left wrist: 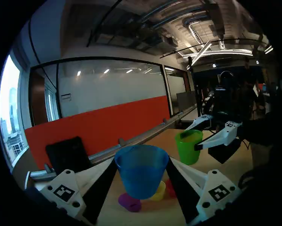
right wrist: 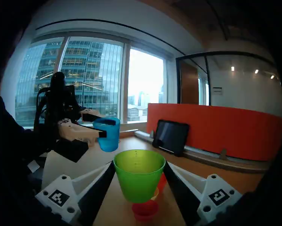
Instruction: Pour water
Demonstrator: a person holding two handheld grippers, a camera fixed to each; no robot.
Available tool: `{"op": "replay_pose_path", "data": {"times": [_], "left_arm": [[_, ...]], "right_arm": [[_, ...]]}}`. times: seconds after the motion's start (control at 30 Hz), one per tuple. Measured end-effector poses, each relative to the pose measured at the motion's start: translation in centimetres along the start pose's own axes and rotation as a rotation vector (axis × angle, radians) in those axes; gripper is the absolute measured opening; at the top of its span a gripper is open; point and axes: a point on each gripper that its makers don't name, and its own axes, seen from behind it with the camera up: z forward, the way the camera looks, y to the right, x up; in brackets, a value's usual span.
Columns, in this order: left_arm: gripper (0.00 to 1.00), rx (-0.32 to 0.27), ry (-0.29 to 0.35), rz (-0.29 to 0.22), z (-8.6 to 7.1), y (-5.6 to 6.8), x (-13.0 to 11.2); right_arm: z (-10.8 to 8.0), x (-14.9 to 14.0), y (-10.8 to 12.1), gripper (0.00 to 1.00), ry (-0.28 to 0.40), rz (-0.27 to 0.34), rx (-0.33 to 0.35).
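Left gripper (left wrist: 141,165) closed on blue cup (left wrist: 141,177), mid-wall. Right gripper (right wrist: 139,169) closed on green cup (right wrist: 139,182) likewise. Thin plastic: probably light, flexible, slippery. Grip below rim, gently.

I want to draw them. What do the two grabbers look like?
Both the left gripper and the right gripper have two long white fingers lined with black on the inside. Each finger wears a square black-and-white tag. Behind the fingers sits a dark blocky body.
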Motion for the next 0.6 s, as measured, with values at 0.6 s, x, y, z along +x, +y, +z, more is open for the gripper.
{"op": "replay_pose_path", "data": {"times": [0.6], "left_arm": [[0.87,0.038,0.027,0.195,0.5,0.2,3.5]], "right_arm": [[1.7,-0.7,-2.7,0.93,0.004,-0.01,0.059]]}}
